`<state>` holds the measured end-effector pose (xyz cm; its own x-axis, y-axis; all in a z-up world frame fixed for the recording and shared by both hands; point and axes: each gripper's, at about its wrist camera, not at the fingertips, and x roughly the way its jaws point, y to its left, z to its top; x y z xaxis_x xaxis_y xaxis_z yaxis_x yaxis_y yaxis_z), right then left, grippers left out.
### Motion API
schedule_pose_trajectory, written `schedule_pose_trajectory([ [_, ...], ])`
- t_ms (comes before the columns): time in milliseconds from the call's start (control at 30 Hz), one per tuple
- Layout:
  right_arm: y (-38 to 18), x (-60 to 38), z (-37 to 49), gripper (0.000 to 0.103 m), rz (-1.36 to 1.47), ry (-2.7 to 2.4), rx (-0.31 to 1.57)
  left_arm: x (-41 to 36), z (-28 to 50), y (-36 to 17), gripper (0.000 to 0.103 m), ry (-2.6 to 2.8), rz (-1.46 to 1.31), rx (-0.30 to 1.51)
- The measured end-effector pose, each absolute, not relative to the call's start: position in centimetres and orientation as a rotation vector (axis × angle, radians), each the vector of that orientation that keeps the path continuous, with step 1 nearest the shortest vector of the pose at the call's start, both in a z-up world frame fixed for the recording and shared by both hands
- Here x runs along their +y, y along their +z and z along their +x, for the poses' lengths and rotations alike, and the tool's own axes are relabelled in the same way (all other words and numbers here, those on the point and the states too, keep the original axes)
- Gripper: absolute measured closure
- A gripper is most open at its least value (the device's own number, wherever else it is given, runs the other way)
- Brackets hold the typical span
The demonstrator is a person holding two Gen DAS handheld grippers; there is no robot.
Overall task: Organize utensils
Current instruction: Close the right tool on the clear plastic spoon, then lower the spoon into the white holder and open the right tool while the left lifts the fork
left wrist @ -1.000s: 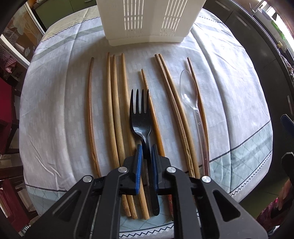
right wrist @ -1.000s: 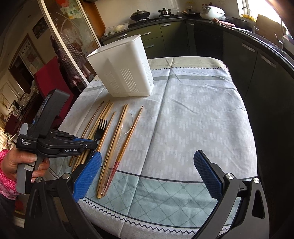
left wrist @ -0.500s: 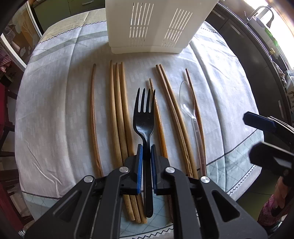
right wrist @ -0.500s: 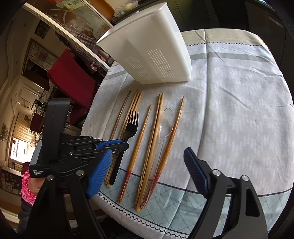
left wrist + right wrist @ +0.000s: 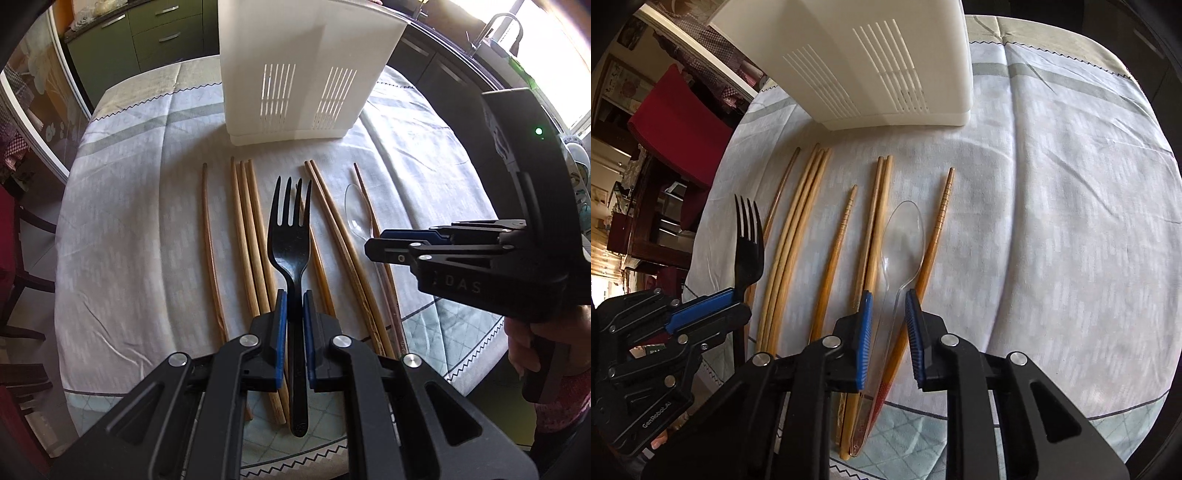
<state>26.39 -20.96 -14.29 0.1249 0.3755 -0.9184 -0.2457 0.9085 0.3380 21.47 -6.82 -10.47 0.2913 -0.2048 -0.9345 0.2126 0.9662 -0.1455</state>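
Two claws at work: left claw (image 5: 292, 314) clamped on black fork (image 5: 290, 236) clear of surface (image 5: 1052, 221), right claw (image 5: 888, 308) part-open astride handle of clear spoon (image 5: 903, 236), long axis running dead ahead toward white caddy (image 5: 871, 62), bowl end farthest.

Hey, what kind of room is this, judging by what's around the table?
Most likely a home kitchen with a dining table. Dark green cabinets with drawers stand behind the cloth-covered table, a sink tap sits by the bright window, and a red chair stands beside the table.
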Motion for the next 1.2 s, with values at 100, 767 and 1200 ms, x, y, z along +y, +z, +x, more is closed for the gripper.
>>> schedule_pose_trajectory([
  [100,-14.4,-20.3,26.5,0.084,0.082,0.442,1.380,-6.9,21.1,-10.2,0.094,-0.284,0.014,1.232],
  [767,-10.6,-18.5,25.5,0.093,0.133,0.518,1.200,-5.5,21.8,-4.7,0.094,-0.330,-0.073,1.071],
  [1200,-2.6,-22.5,21.9,0.093,0.113,0.509,0.815,-7.4,29.4,7.8,0.094,-0.262,-0.054,0.350],
])
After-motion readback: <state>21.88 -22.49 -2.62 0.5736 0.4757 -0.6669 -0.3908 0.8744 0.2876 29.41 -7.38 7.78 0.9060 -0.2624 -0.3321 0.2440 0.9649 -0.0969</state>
